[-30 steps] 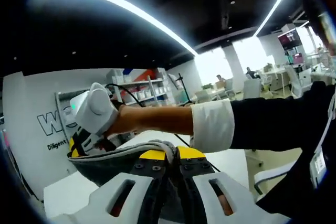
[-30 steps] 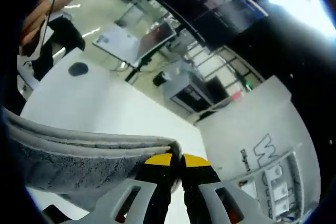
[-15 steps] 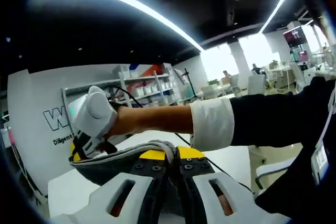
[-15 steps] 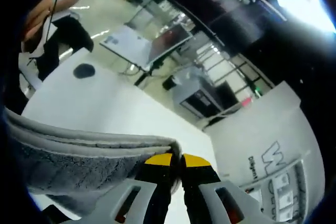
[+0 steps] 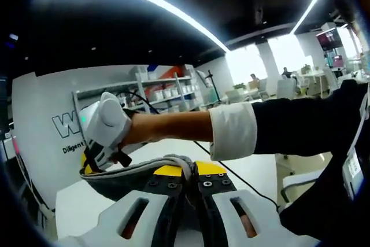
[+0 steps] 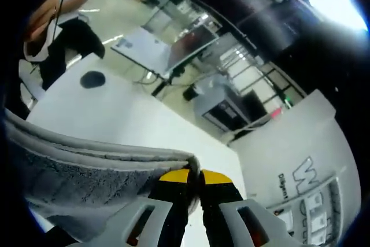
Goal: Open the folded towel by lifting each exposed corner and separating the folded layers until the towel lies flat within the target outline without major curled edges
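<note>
Left tongs clamped on a corner of the grey towel, raised above the white counter. Right tongs pinching another towel corner (yellow tips pressed together), the cloth spreading leftward over the counter. Sleeved arm just beyond the towel.

Right tongs pinch the grey towel's edge.

An open-plan office: long ceiling lights, stocked shelves, white desks and chairs, a lettered wall.
</note>
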### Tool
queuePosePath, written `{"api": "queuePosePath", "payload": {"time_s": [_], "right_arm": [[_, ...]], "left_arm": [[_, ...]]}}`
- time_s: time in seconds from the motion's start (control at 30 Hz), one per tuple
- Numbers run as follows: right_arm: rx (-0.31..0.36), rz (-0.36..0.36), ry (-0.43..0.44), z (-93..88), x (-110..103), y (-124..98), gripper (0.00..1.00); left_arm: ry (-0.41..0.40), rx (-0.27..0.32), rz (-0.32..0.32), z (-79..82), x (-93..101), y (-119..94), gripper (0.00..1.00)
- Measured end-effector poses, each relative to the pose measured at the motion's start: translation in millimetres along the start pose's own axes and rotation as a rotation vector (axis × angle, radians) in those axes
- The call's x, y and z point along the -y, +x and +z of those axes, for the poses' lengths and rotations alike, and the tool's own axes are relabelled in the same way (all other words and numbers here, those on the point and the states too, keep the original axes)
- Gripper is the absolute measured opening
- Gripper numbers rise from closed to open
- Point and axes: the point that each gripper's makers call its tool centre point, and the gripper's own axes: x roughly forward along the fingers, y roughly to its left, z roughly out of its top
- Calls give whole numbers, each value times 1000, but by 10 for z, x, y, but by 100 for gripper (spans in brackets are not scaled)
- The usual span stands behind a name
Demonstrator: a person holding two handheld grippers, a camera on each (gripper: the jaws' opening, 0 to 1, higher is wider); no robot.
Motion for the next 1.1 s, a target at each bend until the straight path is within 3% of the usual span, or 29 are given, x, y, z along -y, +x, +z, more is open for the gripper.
{"api": "queuePosePath", "payload": {"time_s": [0.27,0.77,1.1], "right_arm": [[5,24,-1,3,-187,145,1],[31,77,-38,211,-474,382,2],[25,114,-58,281,-660,592,2]], "left_arm": [[-8,-28,6,-184,-16,-120,5],[-24,-61,35,-438,-6,-380,5],[-54,-101,46,-701,-46,-588,5]]}}
